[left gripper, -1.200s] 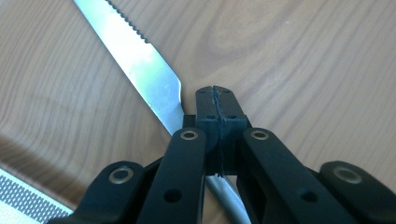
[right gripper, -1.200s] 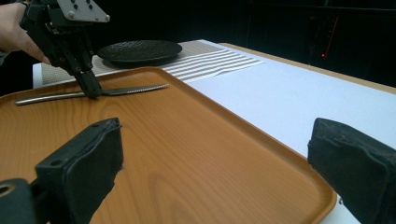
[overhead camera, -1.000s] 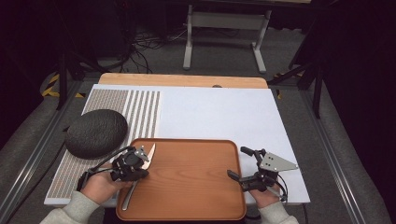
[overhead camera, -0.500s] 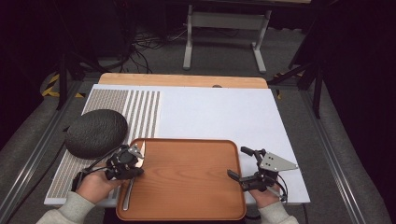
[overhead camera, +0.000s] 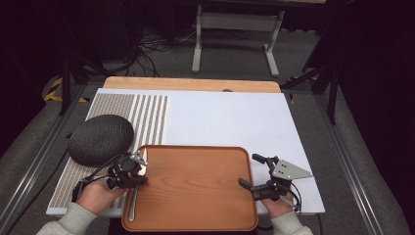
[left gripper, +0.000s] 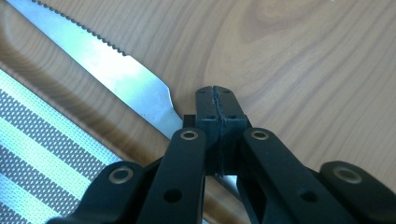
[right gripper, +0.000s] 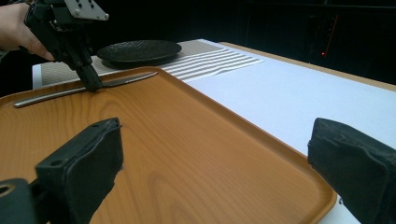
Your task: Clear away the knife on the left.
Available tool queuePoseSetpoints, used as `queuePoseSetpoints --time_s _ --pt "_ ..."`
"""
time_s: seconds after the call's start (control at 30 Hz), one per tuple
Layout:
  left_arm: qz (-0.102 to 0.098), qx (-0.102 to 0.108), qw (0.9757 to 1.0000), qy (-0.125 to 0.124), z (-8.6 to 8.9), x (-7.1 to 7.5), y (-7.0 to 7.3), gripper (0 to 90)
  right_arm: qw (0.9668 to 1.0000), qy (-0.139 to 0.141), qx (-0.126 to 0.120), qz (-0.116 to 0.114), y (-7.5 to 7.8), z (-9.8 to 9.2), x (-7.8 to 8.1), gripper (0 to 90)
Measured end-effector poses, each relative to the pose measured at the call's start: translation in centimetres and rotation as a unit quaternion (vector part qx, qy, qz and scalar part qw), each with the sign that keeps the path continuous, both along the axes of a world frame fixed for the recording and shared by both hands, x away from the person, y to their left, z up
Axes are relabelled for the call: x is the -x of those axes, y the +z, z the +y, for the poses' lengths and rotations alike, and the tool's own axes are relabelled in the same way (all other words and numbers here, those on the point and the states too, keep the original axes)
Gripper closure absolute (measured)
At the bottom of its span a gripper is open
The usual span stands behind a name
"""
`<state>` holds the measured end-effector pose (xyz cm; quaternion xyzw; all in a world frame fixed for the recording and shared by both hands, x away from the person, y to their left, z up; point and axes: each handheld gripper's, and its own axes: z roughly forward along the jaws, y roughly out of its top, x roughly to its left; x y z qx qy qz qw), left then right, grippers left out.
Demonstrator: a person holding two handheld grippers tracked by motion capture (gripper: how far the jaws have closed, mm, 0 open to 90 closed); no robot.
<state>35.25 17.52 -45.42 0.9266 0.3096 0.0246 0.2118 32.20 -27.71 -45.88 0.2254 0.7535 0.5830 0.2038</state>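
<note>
Left claw (overhead camera: pixel 139 166): at the tray's left edge, jaws pressed together on the knife where blade meets handle; in the left gripper view (left gripper: pixel 218 114) the jaw tips meet with no gap, and the knife runs under them.
Right claw (overhead camera: pixel 253 171): at the tray's right edge, jaws spread wide with nothing between them; in the right gripper view (right gripper: pixel 210 158) bare tray wood shows between the two jaws.
Knife (left gripper: pixel 107 70): lies along the tray's left rim, serrated blade pointing away from the person; in the right gripper view (right gripper: pixel 60 92) it lies flat on the tray floor, with the left claw's tip on it.
Tray (overhead camera: pixel 195 196): brown wood-grain, rounded corners, at the near edge of the surface between the two hands.
Plate (overhead camera: pixel 100 139): dark, round, on the striped mat, just beyond the tray's left corner and apart from it.
Mat (overhead camera: pixel 147 115): striped grey and white, on the left part of the surface, under the plate.
Surface (overhead camera: pixel 230 122): white sheet over a wooden top, bare beyond the tray.
Hands: left hand (overhead camera: pixel 95 196) grips the left tool, right hand (overhead camera: pixel 279 208) the right one, both coming in from the near side.
</note>
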Motion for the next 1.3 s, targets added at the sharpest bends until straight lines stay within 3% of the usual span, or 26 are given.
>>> queuePoseSetpoints --time_s 0.2,0.3,0.33,0.43,0.5,0.53,0.57,0.6,0.67,0.77,0.8,1.0,1.03,1.07,1.1,1.17,1.2,1.3 --pt "-0.004 0.001 1.0 0.003 0.1 0.1 0.1 89.8 1.0 0.0 0.0 -0.002 0.0 0.0 0.0 3.8" --pt "-0.012 0.018 0.9998 0.001 0.2 0.3 0.4 82.7 1.0 0.0 0.001 -0.002 0.0 0.0 0.0 3.8" --pt "-0.031 0.033 0.9989 -0.009 0.3 0.5 0.7 79.9 1.0 0.001 0.0 -0.002 0.0 0.0 0.0 3.8" --pt "-0.069 0.058 0.9956 -0.025 0.7 0.7 1.1 61.0 1.0 0.001 0.001 -0.002 0.0 0.0 0.0 3.8" --pt "-0.076 0.089 0.9929 -0.024 1.0 0.8 1.3 52.2 1.0 0.0 0.001 -0.003 0.0 0.0 0.0 3.8" --pt "-0.076 0.089 0.9929 -0.024 1.0 0.8 1.3 45.5 1.0 0.0 0.001 -0.003 0.0 0.0 0.0 3.8" --pt "-0.083 0.106 0.9906 -0.027 1.2 0.9 1.4 45.5 1.0 0.0 0.001 -0.002 0.1 0.0 0.0 3.8" --pt "-0.095 0.118 0.988 -0.031 1.3 1.0 1.5 38.4 1.0 0.0 0.001 -0.002 0.1 0.0 0.0 3.8" --pt "-0.109 0.132 0.9845 -0.039 1.5 1.2 1.6 27.8 1.0 0.0 0.001 -0.003 0.1 0.0 0.1 3.8" --pt "-0.128 0.14 0.981 -0.04 1.8 1.5 1.8 20.8 1.0 -0.001 0.0 -0.004 0.1 -0.1 0.1 3.8" --pt "-0.139 0.152 0.9776 -0.041 2.0 1.7 1.8 18.7 1.0 -0.001 0.0 -0.004 0.1 -0.1 0.1 3.8" --pt "-0.163 0.208 0.9635 -0.041 2.8 2.3 2.1 7.2 1.0 0.0 0.001 -0.004 0.1 -0.1 0.1 3.8" --pt "-0.166 0.214 0.9616 -0.042 2.9 2.4 2.1 6.3 1.0 0.0 0.0 -0.005 0.1 -0.1 0.1 3.8" --pt "-0.166 0.214 0.9616 -0.042 2.9 2.4 2.1 5.2 1.0 0.0 0.0 -0.005 0.1 -0.1 0.1 3.8" --pt "-0.185 0.232 0.9538 -0.046 3.3 2.6 2.2 3.8 1.0 -0.001 0.0 -0.005 0.1 -0.1 0.1 3.8" --pt "-0.195 0.245 0.9484 -0.047 3.5 2.8 2.2 3.1 1.0 -0.001 0.0 -0.005 0.1 -0.1 0.1 3.8" --pt "-0.203 0.257 0.9436 -0.047 3.7 2.9 2.2 2.9 1.0 -0.001 0.0 -0.005 0.1 -0.1 0.1 3.8" --pt "-0.215 0.282 0.9338 -0.047 4.2 3.1 2.1 2.3 1.0 0.0 -0.001 -0.006 0.1 -0.1 0.1 3.8"
